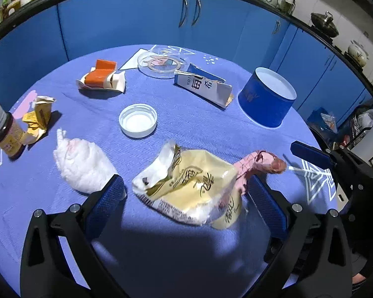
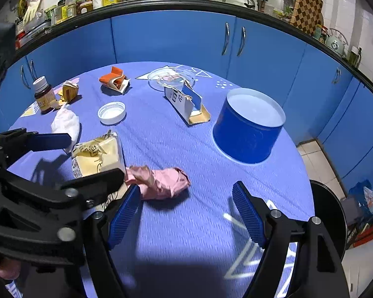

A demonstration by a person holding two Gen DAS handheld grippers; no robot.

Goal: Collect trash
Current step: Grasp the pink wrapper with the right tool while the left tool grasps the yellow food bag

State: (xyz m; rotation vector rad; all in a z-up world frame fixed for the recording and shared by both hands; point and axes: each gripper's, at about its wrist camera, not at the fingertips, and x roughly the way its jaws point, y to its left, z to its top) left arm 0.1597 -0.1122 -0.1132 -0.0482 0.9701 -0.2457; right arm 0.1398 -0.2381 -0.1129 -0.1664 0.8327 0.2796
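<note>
yellow wrapper: crumpled, flat on worktop, between left gripper fingers, no pad pressing it
pink wrapper: crumpled, touching yellow wrapper's right end; just ahead of right gripper, beside its left finger, not gripped
left gripper state: fingers spread wide, holding nothing
right gripper state: fingers spread wide, empty, bare cloth between them
white tissue wad: left of yellow wrapper, beside left gripper's left finger
white lid: upturned, behind yellow wrapper
torn blue carton: lying behind, middle
blue tub: open, right rear
orange box: rear left
brown bottle: upright, far left, torn yellow packet beside it
</note>
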